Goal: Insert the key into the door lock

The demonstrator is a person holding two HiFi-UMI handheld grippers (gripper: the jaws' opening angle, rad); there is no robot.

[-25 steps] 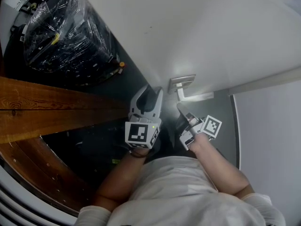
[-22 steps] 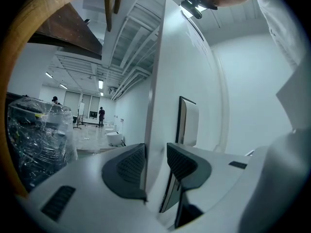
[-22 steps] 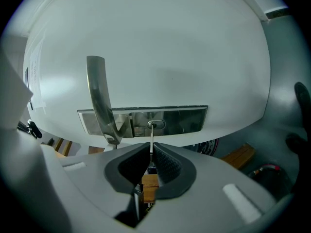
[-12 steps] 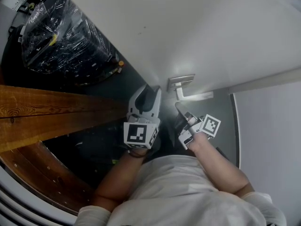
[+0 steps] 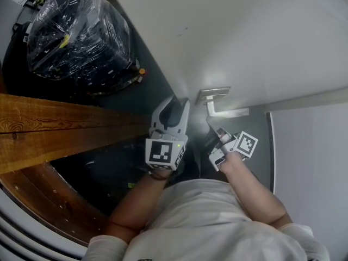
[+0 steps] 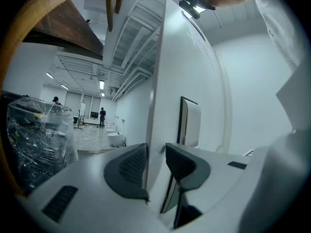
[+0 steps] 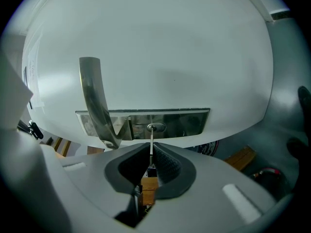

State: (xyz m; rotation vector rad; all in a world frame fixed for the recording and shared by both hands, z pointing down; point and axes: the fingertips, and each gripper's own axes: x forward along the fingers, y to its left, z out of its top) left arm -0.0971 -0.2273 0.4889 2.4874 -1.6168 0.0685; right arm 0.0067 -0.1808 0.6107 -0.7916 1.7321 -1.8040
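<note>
The white door (image 5: 244,37) carries a steel lock plate (image 5: 212,95) with a lever handle (image 5: 231,113). In the right gripper view the plate (image 7: 184,123) holds a keyhole (image 7: 155,127) beside the handle (image 7: 95,101). My right gripper (image 7: 151,154) (image 5: 212,126) is shut on a thin key (image 7: 152,147), whose blade points straight at the keyhole with its tip right at it. My left gripper (image 5: 178,103) (image 6: 155,161) straddles the door's free edge (image 6: 156,130); its jaws are closing, and the pads lie against both faces.
A black load wrapped in clear film (image 5: 76,31) stands to the left beyond the door. Wooden beams (image 5: 65,124) cross the left side. A grey wall panel (image 5: 310,156) sits right of the door. Distant people (image 6: 102,115) stand in the hall.
The head view has shifted slightly. Both grippers stay where they were at the door, the left at its edge and the right in front of the lock plate.
</note>
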